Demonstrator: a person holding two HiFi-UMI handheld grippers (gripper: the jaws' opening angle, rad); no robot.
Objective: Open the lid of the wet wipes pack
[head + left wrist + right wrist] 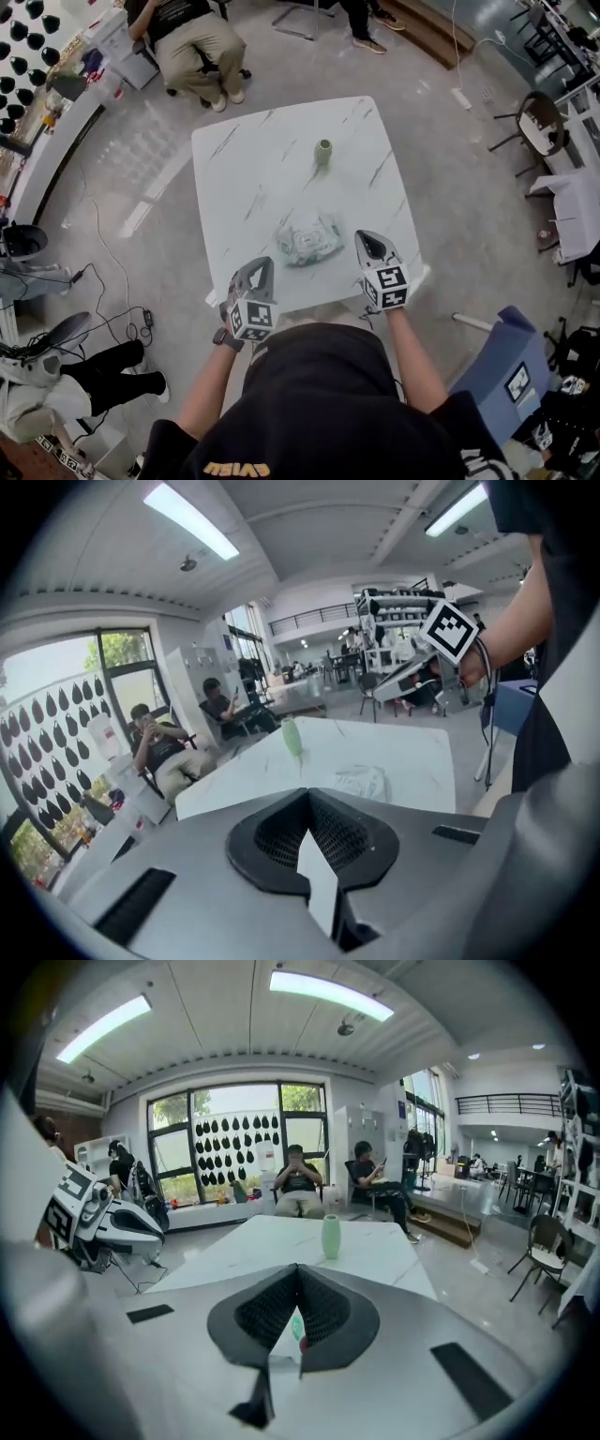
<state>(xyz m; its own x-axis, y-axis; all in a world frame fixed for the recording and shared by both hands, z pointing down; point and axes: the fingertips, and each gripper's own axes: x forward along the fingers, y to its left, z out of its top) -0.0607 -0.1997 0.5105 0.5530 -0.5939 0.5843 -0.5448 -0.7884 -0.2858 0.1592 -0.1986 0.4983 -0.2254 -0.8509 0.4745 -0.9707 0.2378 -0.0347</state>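
The wet wipes pack (305, 242) is a crinkled, pale pack with a green print. It lies flat on the white marble table (244, 150), near the front edge, and its lid looks closed. My left gripper (263, 266) hovers just left of the pack, over the table's front edge, shut and empty. My right gripper (365, 238) hovers just right of the pack, also shut with nothing in it. From the left gripper view the pack (364, 782) lies beyond the closed jaws, and the right gripper (422, 663) is raised above the table. In the right gripper view the left gripper (112, 1218) shows at the left.
A small pale green vase (323, 151) stands upright at the table's far middle, vase (331, 1236) well beyond the pack. A person sits on a chair (197, 47) past the far edge. A blue chair (511, 370) stands at my right, and cables (103, 319) lie on the floor at left.
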